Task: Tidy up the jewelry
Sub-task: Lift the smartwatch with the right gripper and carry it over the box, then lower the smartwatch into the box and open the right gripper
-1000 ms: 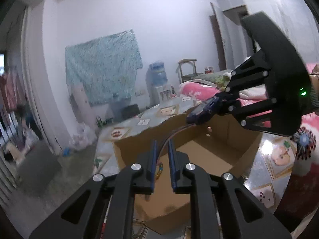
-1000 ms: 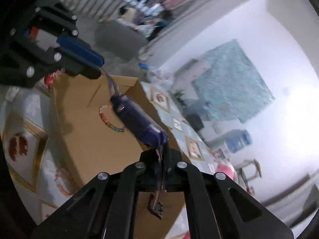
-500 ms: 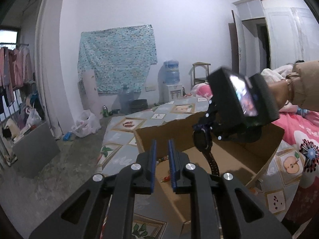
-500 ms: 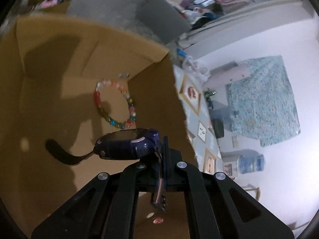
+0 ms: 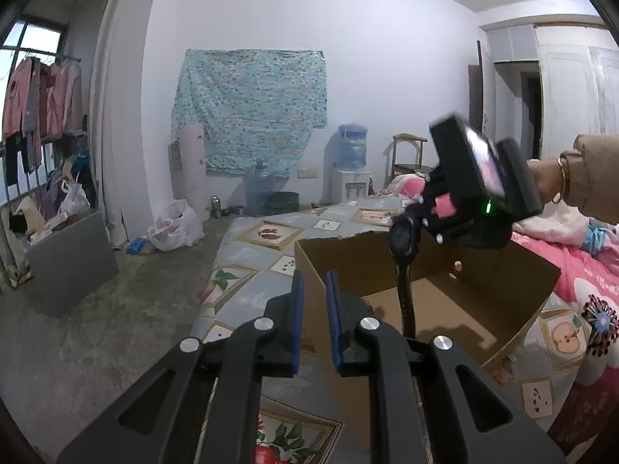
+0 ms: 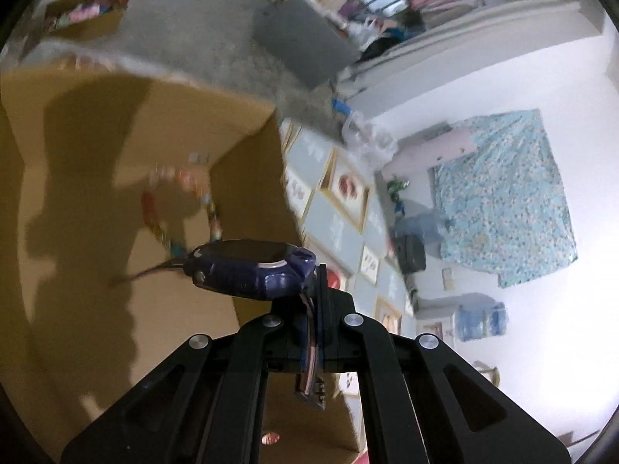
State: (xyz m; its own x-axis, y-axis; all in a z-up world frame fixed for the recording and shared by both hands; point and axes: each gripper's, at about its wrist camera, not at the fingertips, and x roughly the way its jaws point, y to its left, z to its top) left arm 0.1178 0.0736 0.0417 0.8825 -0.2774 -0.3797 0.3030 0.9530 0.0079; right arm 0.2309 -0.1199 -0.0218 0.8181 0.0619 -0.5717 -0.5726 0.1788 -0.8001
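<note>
While I hold both tools over the cardboard box (image 5: 514,301), I note the change: a second back the watch (image 6: 247,270) was strung between the two grippers; now only the right gripper (image 6: 315,332) carries it, jaws clamped on the strap end, the dark body hanging inside the box mouth. So the handover looks finished and release is next, I judge. Box: matte corrugated board, ragged top edge. Left gripper (image 5: 314,321): blue pads nearly together, nothing between them, drawn off to the box's corner. Watch: glossy navy case, limp perforated strap. Bead bracelet (image 6: 182,208): small coloured rounds lying on the box floor, blurred
</note>
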